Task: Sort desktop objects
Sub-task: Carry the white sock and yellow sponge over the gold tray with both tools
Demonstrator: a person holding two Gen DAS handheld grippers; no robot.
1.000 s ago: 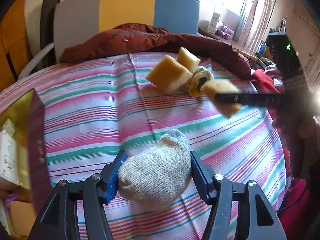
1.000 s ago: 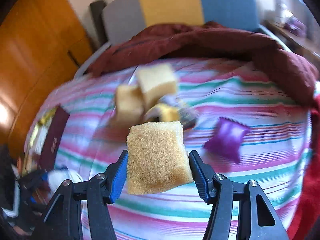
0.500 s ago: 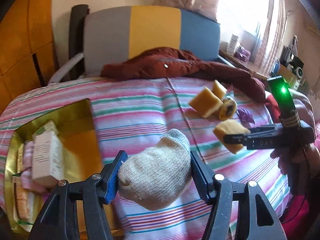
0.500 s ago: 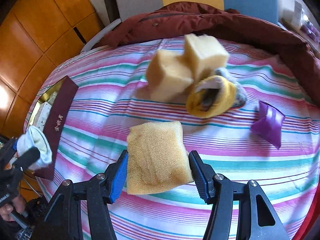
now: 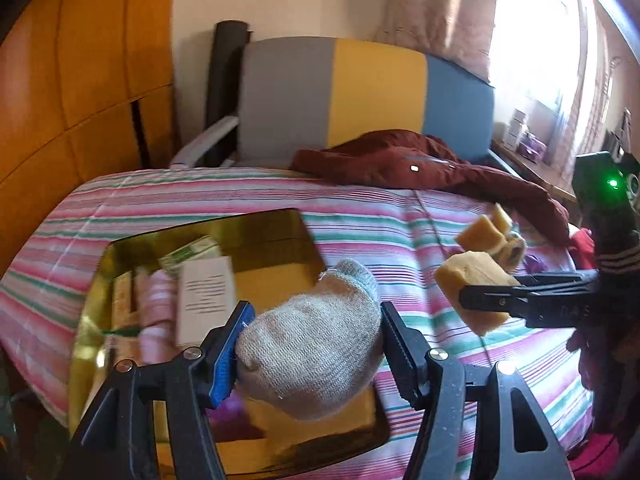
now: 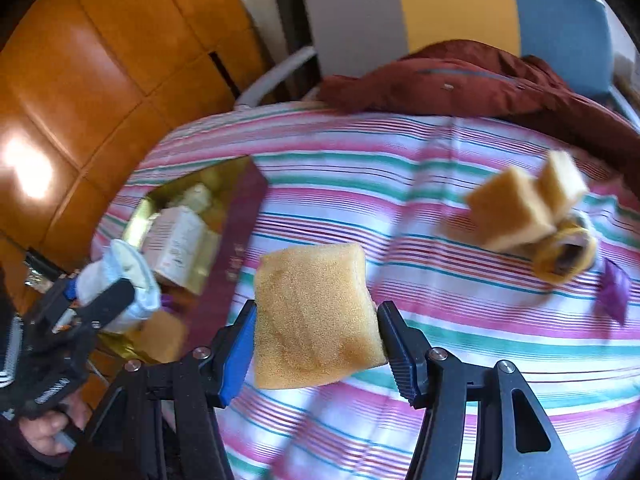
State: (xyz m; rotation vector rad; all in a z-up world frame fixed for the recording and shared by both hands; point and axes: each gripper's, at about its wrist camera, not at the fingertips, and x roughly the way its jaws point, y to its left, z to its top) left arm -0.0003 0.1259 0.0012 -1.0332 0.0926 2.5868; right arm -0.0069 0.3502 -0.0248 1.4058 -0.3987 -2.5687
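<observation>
- The left gripper [image 5: 310,354] is clamped on a rolled beige sock [image 5: 310,340], pads pressing both flanks; the sock hangs over the near end of the gold-lined box [image 5: 276,240], apparently positioned for a drop into it.
- The right gripper [image 6: 316,344] is closed on a yellow sponge [image 6: 314,314], squeezed at its lower sides and carried above the striped bedspread [image 6: 440,352], just right of the box's maroon wall [image 6: 236,256]; a judgement: it waits its turn at the box.
- The box sits at the bed's left edge and already holds cartons [image 5: 206,294] and a pink roll [image 5: 158,308], which suggests it serves as the sorting bin.
- Further toward the right side of the bed, two more sponges [image 6: 524,208] lie against a yellow-rimmed sock [image 6: 564,254], with a purple packet [image 6: 614,294] just beside; these appear unsorted.
- At the far edge, a maroon jacket [image 5: 420,164] lies bunched before the striped headboard [image 5: 360,96], clear of the work.
</observation>
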